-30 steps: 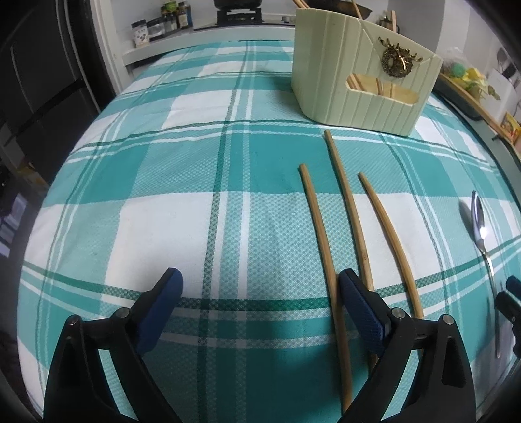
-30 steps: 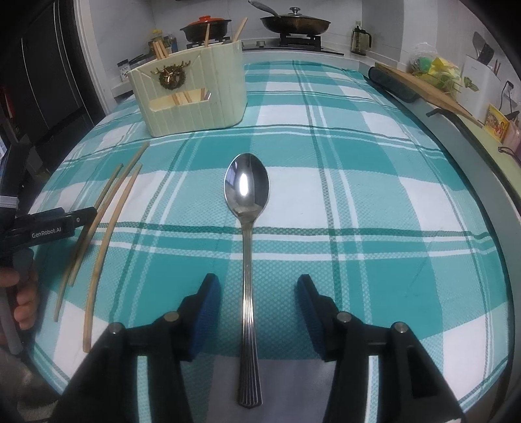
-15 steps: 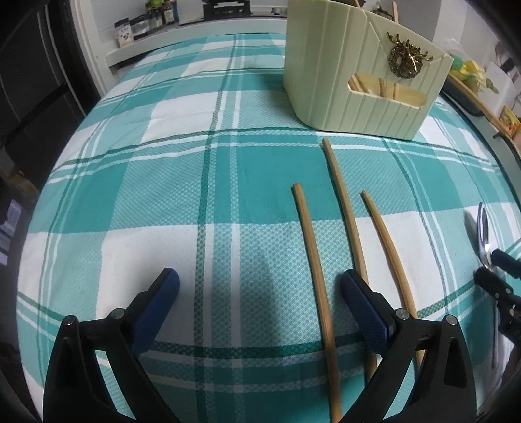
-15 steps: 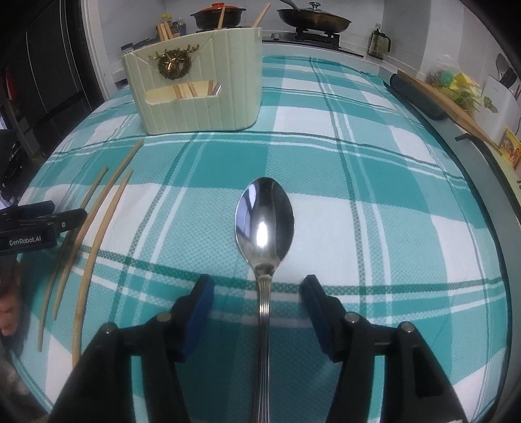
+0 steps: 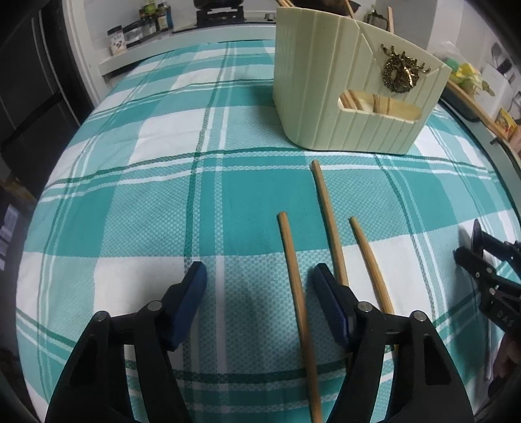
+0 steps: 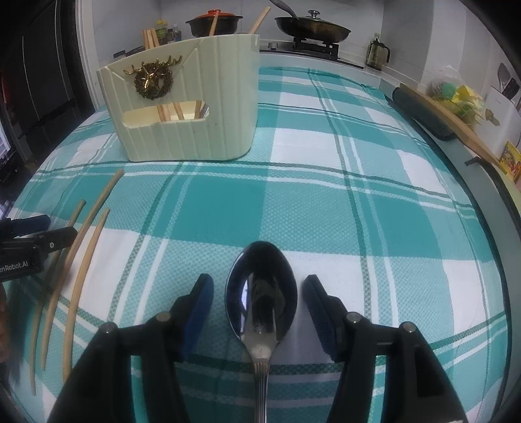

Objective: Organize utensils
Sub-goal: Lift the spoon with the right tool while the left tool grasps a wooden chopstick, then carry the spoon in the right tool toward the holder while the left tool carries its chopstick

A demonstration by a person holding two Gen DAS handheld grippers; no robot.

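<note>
Three wooden chopsticks (image 5: 329, 211) lie side by side on the teal plaid cloth; they also show in the right wrist view (image 6: 88, 247). My left gripper (image 5: 259, 279) is open low over the cloth, with the leftmost chopstick (image 5: 294, 279) running between its fingers. A steel spoon (image 6: 260, 299) lies bowl-forward on the cloth. My right gripper (image 6: 257, 288) is open, its fingers on either side of the spoon's bowl. A cream utensil holder (image 5: 355, 91) with a brass deer badge stands beyond, holding several chopsticks; it also shows in the right wrist view (image 6: 185, 107).
The right gripper (image 5: 488, 276) shows at the right edge of the left wrist view, the left gripper (image 6: 29, 240) at the left edge of the right wrist view. A stove with a pan (image 6: 312, 27) and a pot (image 6: 213, 24) stands behind. A wooden board (image 6: 456, 120) lies along the right counter.
Both grippers have moved forward and lower. The right one now straddles the spoon's bowl rather than its handle. The left one now has the leftmost chopstick between its fingers. Both stay open.
</note>
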